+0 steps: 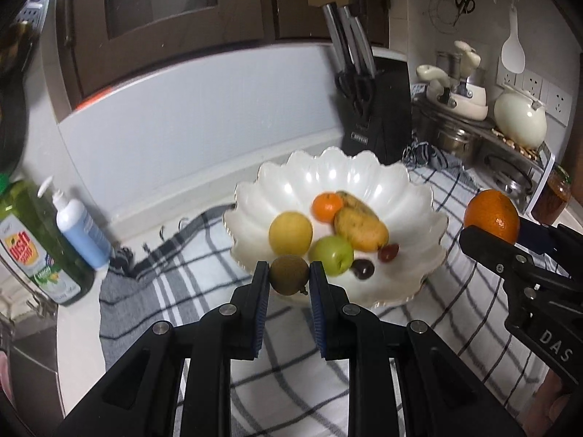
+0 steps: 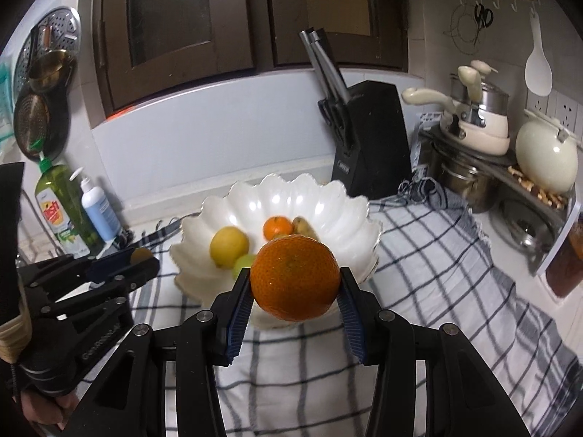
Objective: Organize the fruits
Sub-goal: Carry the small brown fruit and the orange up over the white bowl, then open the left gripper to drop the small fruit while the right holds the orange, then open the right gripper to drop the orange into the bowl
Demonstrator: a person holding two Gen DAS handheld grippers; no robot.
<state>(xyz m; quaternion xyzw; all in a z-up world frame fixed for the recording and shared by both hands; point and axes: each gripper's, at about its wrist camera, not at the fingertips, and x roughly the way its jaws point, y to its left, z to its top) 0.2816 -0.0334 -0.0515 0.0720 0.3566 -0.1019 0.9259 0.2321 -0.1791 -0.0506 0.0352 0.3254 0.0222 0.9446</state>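
A white scalloped bowl [image 1: 419,196] stands on a checked cloth and holds a yellow fruit [image 1: 290,232], a small orange [image 1: 327,205], a mango [image 1: 360,229], a green apple [image 1: 331,255] and two dark small fruits. My left gripper [image 1: 289,275] is shut on a brown kiwi [image 1: 289,274], held just in front of the bowl's near rim. My right gripper [image 2: 296,280] is shut on a large orange [image 2: 295,277], held above the cloth before the bowl [image 2: 328,204]. The right gripper also shows in the left wrist view [image 1: 490,227], right of the bowl.
A black knife block [image 1: 375,109] stands behind the bowl. Pots, a cream kettle [image 1: 519,120] and a rack fill the right corner; a jar [image 1: 552,196] stands near them. A green dish-soap bottle [image 1: 40,244] and a blue pump bottle [image 1: 82,229] stand at the left by the sink.
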